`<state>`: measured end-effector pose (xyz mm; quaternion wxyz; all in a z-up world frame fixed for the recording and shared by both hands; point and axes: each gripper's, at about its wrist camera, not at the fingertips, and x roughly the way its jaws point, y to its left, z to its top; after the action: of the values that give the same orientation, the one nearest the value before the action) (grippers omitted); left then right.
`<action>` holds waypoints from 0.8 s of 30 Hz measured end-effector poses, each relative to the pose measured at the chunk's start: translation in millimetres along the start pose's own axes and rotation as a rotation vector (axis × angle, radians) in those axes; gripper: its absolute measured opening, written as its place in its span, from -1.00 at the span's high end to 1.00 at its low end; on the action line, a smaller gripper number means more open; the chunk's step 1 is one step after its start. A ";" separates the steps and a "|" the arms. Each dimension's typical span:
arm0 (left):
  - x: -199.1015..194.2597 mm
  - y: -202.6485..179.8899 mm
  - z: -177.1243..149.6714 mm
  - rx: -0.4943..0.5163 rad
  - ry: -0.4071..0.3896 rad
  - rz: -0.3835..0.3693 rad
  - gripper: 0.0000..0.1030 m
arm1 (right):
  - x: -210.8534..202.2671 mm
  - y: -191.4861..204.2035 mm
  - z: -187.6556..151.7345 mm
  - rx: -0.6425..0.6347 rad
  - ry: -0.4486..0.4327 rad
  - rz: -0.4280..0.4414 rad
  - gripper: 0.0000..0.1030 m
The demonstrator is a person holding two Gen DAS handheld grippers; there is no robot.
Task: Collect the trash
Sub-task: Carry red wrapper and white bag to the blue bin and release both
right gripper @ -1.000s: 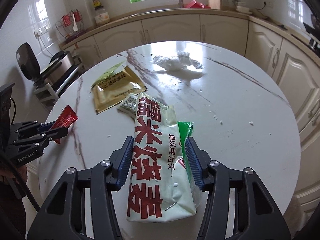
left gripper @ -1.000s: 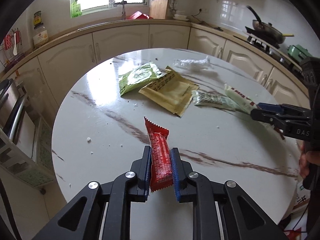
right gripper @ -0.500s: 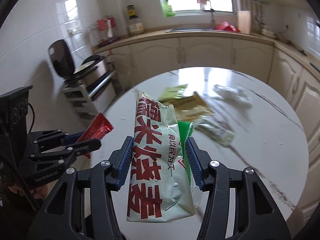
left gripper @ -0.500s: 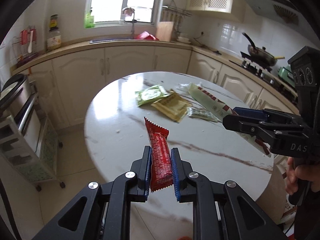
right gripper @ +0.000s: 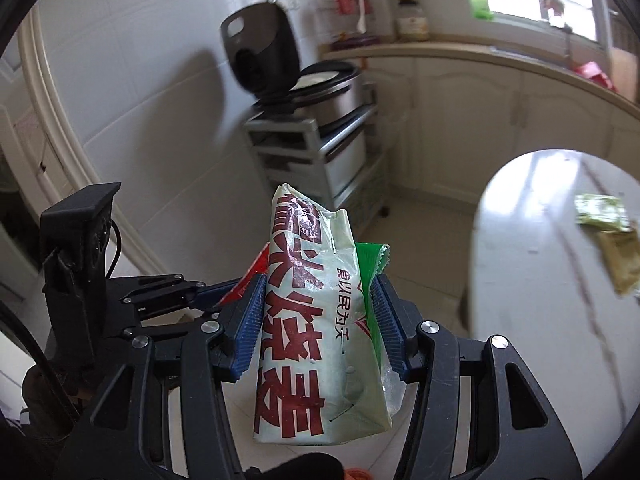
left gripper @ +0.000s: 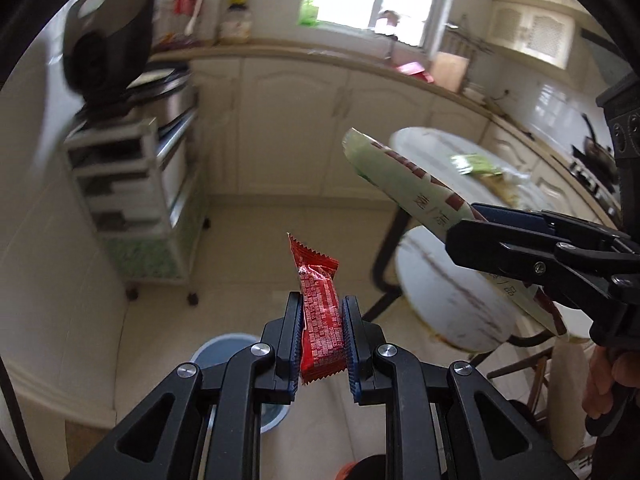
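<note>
My left gripper (left gripper: 320,308) is shut on a red snack wrapper (left gripper: 318,304) and holds it in the air over the floor. A blue bin (left gripper: 228,346) sits on the floor just below, partly hidden by the fingers. My right gripper (right gripper: 320,300) is shut on a pale green wrapper with red characters (right gripper: 304,320), with a green wrapper (right gripper: 370,264) pinched beside it. The right gripper with its wrapper (left gripper: 404,180) also shows at the right of the left wrist view. The left gripper (right gripper: 200,294) shows at the lower left of the right wrist view.
The round marble table (right gripper: 532,280) stands to the right with green (right gripper: 600,208) and yellow (right gripper: 624,260) wrappers lying on it. A grey rolling cart (left gripper: 132,188) with a rice cooker (left gripper: 108,44) stands against the wall. A white stool (left gripper: 452,292) stands by the table.
Both grippers have swung left, away from the table and out over the floor, each holding its wrapper. The cart and the blue bin have come into view.
</note>
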<state>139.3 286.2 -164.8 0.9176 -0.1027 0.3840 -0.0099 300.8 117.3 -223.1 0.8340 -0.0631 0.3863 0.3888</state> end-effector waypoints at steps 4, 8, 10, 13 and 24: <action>14.4 37.6 -12.6 -0.050 0.054 0.033 0.70 | 47.6 15.8 -0.7 -0.015 0.064 0.025 0.02; 41.5 59.0 -8.3 -0.074 0.107 0.053 0.65 | 89.0 17.7 -4.6 -0.003 0.124 0.031 0.02; 50.7 68.5 -6.0 -0.084 0.127 0.066 0.62 | 106.2 15.9 -7.2 0.005 0.151 0.031 0.01; 69.3 69.3 6.5 -0.112 0.139 0.076 0.43 | 122.5 16.1 -11.7 0.012 0.178 0.028 0.00; 69.9 72.4 3.3 -0.152 0.127 0.163 0.20 | 166.7 7.2 -9.5 0.075 0.210 0.041 -0.21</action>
<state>186.5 350.8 -225.8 0.8788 -0.1396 0.4479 0.0871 356.7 218.4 -343.9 0.7826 -0.0641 0.4869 0.3824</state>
